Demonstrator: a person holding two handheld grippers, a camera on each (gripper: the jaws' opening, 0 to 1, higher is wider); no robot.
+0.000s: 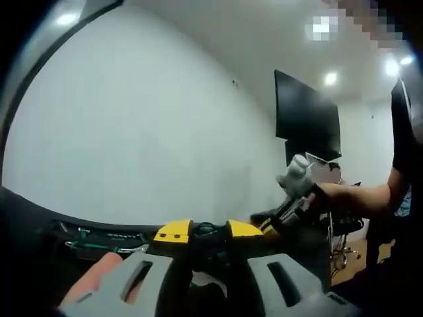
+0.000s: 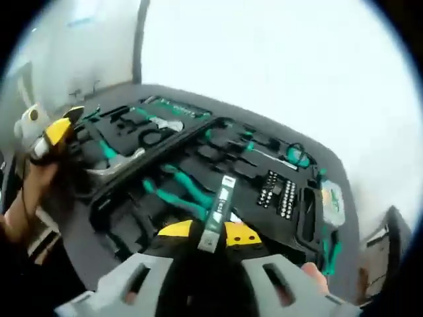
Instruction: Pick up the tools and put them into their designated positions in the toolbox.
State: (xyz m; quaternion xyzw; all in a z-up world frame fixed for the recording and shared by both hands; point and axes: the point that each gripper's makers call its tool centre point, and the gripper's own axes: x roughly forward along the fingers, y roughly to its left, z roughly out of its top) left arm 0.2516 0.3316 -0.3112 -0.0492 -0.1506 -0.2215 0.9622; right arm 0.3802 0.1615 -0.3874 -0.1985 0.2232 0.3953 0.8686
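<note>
The right hand-held gripper (image 2: 210, 239) is clamped on a slim green-and-grey tool (image 2: 219, 210) over the toolbox (image 2: 198, 168) — it's pinched near one end, so it could pivot and miss its slot. Left hand-held gripper (image 1: 209, 232) — can't tell its state.

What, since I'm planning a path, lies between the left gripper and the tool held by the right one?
In the right gripper view: the hammer and teal-handled pliers, lying in the toolbox.

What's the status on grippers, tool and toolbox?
Right gripper shut on a green-handled tool, over the open toolbox. Left gripper state unclear. Nothing blocking.
</note>
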